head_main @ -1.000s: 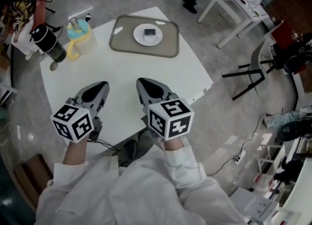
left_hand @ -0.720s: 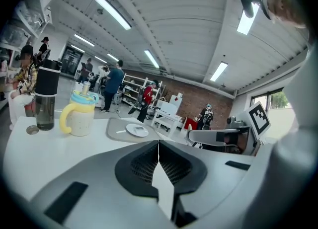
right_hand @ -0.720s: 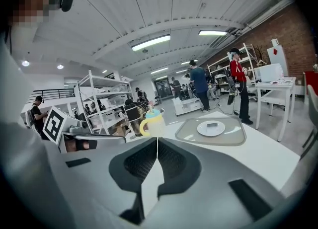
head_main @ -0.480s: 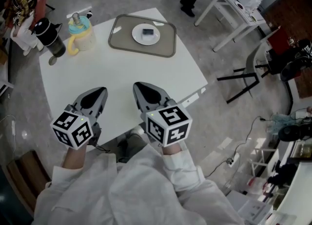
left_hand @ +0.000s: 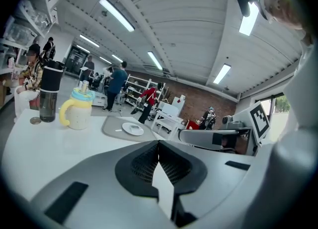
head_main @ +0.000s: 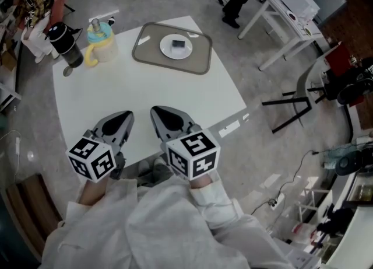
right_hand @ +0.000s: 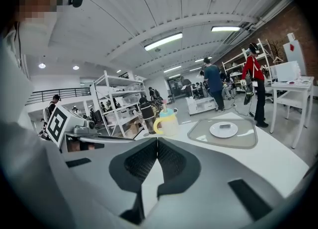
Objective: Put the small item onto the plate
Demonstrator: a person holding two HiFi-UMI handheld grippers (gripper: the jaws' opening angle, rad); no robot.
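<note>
White table, grey-brown tray, white plate, dark grey small item, cream cup at upper left with yellow handle and blue lid, black flask, grey left gripper and right gripper with black-and-white square-patterned cubes, white sleeves.
</note>
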